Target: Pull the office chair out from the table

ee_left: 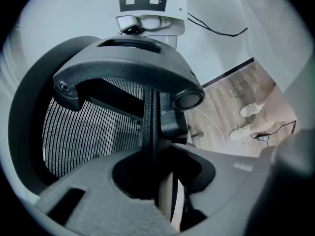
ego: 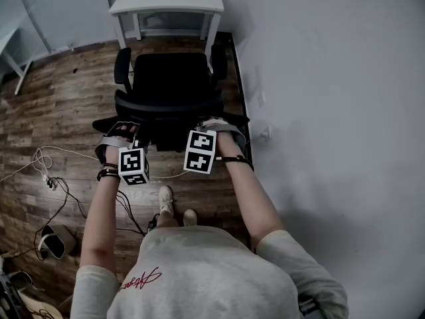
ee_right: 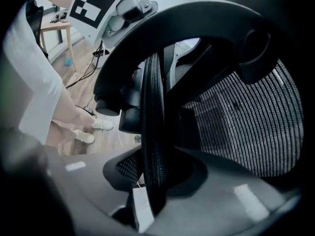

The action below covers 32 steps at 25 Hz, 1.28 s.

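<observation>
The grip is made and the pull looks part done. The left gripper (ego: 123,133) and the right gripper (ego: 216,126) sit side by side on the top edge of the office chair (ego: 170,85), one near each upper corner of its back.

In the left gripper view, the left gripper (ee_left: 158,167) has its jaws pinched on the thin black rim (ee_left: 149,127) of the backrest, which runs straight up between them. The mesh (ee_left: 83,132) spreads to its left. The right gripper (ee_right: 152,183) mirrors this: its jaws are clamped on the rim (ee_right: 151,132), with the mesh (ee_right: 246,127) off to its right. Neither pair is fully together, because the rim fills the gap.

The seat lies beyond and below both grippers, and the white table (ego: 166,4) stands farther out past it. Both armrests (ego: 122,65) show in full on the near side of the table's front edge, so I judge most of the chair to be out. From this steep angle I cannot be sure whether the front of the seat has cleared the table legs.

What seems left is a little more backward travel towards the person's shoes (ego: 166,201), then letting go. Loose cables (ego: 53,178) lie on the floor to the left of the left gripper and run in near the shoes, where the wheels might catch them.
</observation>
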Each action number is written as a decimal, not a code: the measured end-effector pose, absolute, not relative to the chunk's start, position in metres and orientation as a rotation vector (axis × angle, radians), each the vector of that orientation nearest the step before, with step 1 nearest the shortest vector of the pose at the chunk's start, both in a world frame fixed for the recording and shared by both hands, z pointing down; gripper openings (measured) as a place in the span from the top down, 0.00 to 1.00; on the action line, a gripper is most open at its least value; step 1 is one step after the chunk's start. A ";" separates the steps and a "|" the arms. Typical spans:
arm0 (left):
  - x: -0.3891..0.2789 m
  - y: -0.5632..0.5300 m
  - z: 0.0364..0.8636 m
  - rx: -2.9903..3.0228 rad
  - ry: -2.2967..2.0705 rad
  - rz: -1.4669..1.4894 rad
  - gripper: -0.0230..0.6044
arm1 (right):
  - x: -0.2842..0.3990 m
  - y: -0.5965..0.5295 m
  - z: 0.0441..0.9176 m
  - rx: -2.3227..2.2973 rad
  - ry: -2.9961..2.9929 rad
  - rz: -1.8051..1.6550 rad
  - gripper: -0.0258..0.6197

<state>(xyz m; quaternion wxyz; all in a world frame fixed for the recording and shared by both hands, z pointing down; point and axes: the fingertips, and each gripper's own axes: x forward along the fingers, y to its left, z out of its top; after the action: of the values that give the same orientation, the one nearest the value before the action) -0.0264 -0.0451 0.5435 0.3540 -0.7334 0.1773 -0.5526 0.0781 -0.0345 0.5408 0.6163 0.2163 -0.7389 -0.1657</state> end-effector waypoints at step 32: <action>-0.032 -0.040 0.546 -1.911 0.449 -1.435 0.82 | 0.073 -0.029 0.543 0.512 -1.690 -0.396 0.80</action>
<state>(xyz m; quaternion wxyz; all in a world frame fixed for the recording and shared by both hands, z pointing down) -0.0316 -0.0399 0.5457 0.3476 -0.7368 0.1733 -0.5534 0.0727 -0.0290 0.5432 0.6177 0.2223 -0.7345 -0.1721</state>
